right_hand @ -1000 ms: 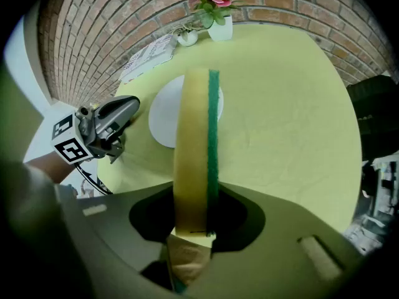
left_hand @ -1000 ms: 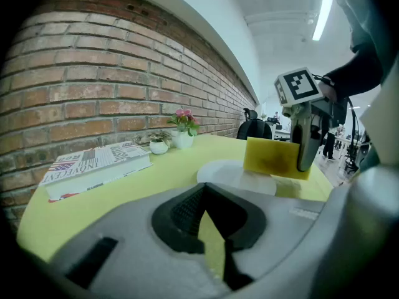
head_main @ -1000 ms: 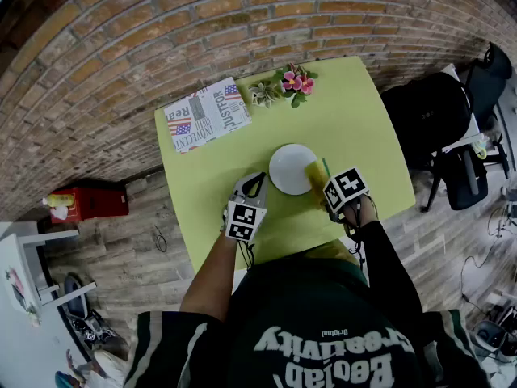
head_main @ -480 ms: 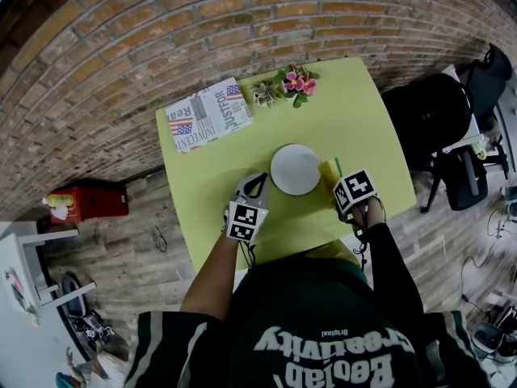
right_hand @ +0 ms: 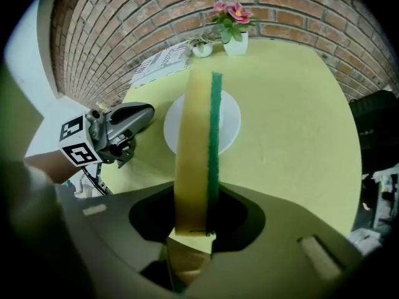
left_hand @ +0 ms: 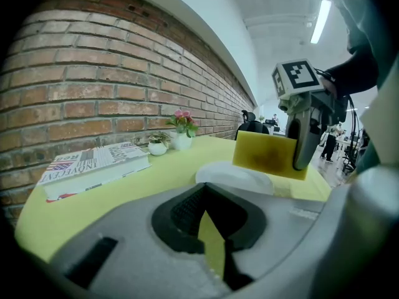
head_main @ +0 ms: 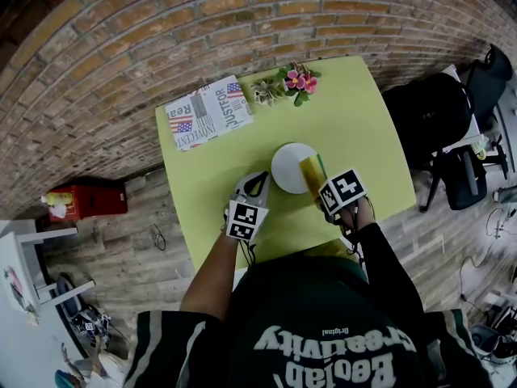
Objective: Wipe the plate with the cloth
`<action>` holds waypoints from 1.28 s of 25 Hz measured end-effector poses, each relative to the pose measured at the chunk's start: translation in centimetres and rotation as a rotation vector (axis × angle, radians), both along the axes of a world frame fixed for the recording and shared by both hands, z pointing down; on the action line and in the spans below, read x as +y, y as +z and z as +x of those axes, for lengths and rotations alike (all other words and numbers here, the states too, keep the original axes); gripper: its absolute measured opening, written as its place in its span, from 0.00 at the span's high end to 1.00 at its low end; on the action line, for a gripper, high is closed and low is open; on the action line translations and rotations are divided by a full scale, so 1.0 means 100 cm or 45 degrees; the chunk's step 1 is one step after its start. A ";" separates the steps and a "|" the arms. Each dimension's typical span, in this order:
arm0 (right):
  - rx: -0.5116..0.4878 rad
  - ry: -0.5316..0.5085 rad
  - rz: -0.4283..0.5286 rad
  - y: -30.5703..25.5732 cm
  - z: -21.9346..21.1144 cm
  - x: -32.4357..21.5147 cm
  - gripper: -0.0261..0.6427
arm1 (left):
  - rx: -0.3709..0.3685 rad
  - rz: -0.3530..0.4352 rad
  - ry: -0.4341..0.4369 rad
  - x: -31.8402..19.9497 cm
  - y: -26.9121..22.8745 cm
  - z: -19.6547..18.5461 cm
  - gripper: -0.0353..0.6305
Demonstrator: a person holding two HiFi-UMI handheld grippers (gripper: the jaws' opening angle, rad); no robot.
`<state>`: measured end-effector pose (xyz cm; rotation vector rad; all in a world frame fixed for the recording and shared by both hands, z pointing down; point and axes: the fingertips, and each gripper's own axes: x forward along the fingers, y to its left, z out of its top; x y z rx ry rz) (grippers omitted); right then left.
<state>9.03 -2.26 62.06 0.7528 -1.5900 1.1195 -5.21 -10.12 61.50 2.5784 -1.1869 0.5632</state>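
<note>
The left gripper (head_main: 257, 179) is held over the green table (head_main: 363, 128), just beside the left rim of the white plate (head_main: 289, 165). Its jaws are pressed together and nothing is held between them. The plate lies near the middle of the table. A yellow sponge (head_main: 312, 173) with a green scouring layer is positioned at the plate's right rim. It is pinched on edge by the right gripper (head_main: 321, 191), which is held at the near right of the plate.

In the left gripper view, the broad yellow face of the sponge (left_hand: 268, 156) is shown, with one jaw of the right gripper (left_hand: 302, 157) clamped across its right end. Contact between sponge and plate (left_hand: 234, 176) cannot be determined there. In the right gripper view, the sponge (right_hand: 194, 154) is seen edge-on, projecting from the jaws and covering the centre of the plate (right_hand: 230, 120). The pointed, closed tip of the left gripper (right_hand: 142, 112) is visible at the left. Only the head view shows the whole table outline.

A book (head_main: 208, 113) with newspaper-style print lies at the far left corner. A small plant pot (head_main: 265, 93) and a pot of pink flowers (head_main: 296, 81) stand at the far edge, against the brick wall (head_main: 161, 39). All three are well apart from the plate. Bare tabletop is left on every side of the plate, widest to the right and at the far right corner. Both grippers are held inside the near edge.
</note>
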 end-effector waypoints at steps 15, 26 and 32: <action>-0.049 -0.230 -0.128 0.011 -0.065 0.039 0.76 | 0.001 -0.001 0.025 0.002 0.000 0.000 0.94; -0.025 -0.213 -0.141 0.015 -0.062 0.041 0.76 | 0.003 0.003 0.041 0.003 0.000 0.001 0.94; -0.004 -0.188 -0.141 0.016 -0.054 0.041 0.76 | 0.003 0.006 0.047 0.004 -0.001 0.002 0.94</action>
